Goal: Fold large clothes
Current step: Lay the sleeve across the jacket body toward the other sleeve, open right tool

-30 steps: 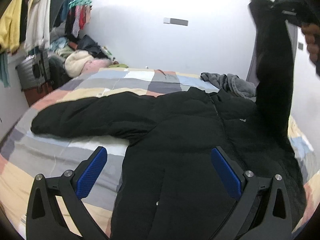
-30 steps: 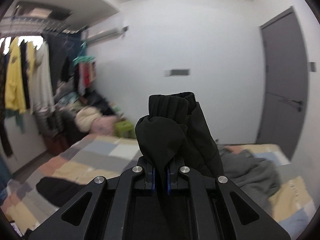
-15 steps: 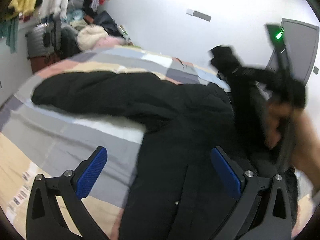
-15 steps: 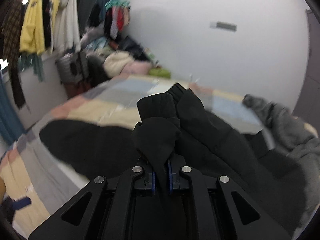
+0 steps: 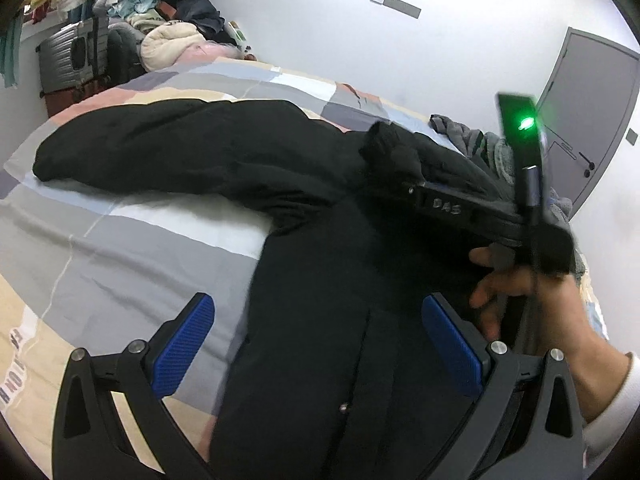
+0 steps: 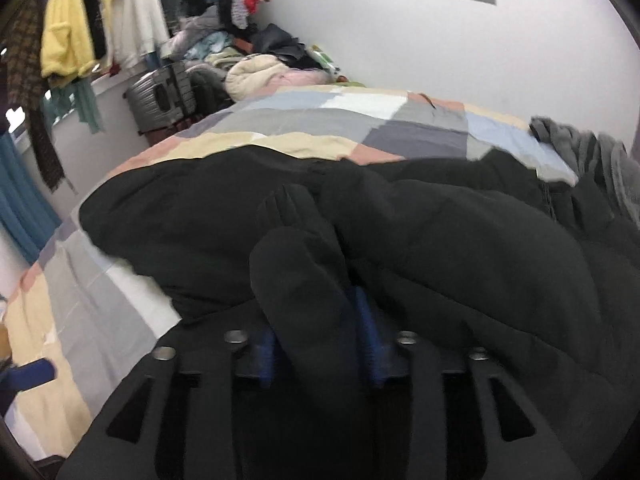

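Likely bedroom, patchwork bed [image 6: 360,120], hanging clothes [image 6: 68,40]

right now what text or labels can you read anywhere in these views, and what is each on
"DAS": raised letters on the side of the right gripper, seen from the left wrist view.
Dark letters printed on the bedsheet at the left edge: cut off and turned sideways, not readable.
Nothing readable on the black jacket.

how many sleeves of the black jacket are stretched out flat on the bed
1: the left sleeve lies spread across the patchwork bed. The other sleeve's cuff is pinched in the right hand-held gripper, over the jacket body.
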The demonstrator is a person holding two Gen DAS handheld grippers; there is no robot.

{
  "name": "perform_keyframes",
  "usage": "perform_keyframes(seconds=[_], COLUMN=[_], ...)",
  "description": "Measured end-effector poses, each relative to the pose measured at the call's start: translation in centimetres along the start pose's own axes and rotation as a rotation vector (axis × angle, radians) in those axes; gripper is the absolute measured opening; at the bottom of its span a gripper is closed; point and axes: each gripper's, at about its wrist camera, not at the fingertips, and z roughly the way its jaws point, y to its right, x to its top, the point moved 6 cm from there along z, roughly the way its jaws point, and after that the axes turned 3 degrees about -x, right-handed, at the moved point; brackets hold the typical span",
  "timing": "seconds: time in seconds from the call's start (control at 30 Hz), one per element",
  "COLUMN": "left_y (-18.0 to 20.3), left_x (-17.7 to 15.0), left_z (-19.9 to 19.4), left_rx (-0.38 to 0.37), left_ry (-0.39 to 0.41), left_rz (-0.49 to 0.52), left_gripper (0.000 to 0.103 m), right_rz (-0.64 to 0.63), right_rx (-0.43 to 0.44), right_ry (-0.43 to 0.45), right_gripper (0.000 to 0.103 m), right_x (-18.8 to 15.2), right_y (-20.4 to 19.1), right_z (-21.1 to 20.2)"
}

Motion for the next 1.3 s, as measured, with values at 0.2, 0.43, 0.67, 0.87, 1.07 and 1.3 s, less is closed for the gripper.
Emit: perform_keyframes(seconds=[0.2, 0.43, 0.67, 0.87, 1.07, 1.3], left_y=[1.1, 3.5, 6.6, 8.7, 9.5, 10.0], left_x=[0.1, -0.1, -1.5, -2.5, -3.2, -3.2], left_z=[-0.4, -3.3, -4.5, -5.7, -6.2, -5.9], left_rx=[0.001, -0.059, -0.078, -0.094, -0.090, -0.098], left_ry=[0.026, 0.080, 0.074, 0.078, 0.081, 0.070], left_rz=[0.030, 0.061, 0.135, 0.166, 0.181, 0.158], left_gripper=[0.103, 0.103, 0.103, 0.103, 0.103, 0.103], right_rz=[-0.027, 0.028, 0.112, 0.177, 0.228, 0.336], right_rx=[0.012, -0.087, -0.196, -0.311, -0.349, -0.394], right_ry=[0.076, 0.182, 0.217, 0.145, 0.058, -0.049], right_gripper=[0.058, 0.058, 0.058, 0.058, 0.058, 0.058], right_x=[1.0, 0.6, -2.7, -8.4, -14.9, -18.3], right_y=[0.8, 5.5, 11.1, 16.5, 21.0, 25.3], right_z=[-5.6, -13.7, -19.6, -20.8, -19.6, -17.2])
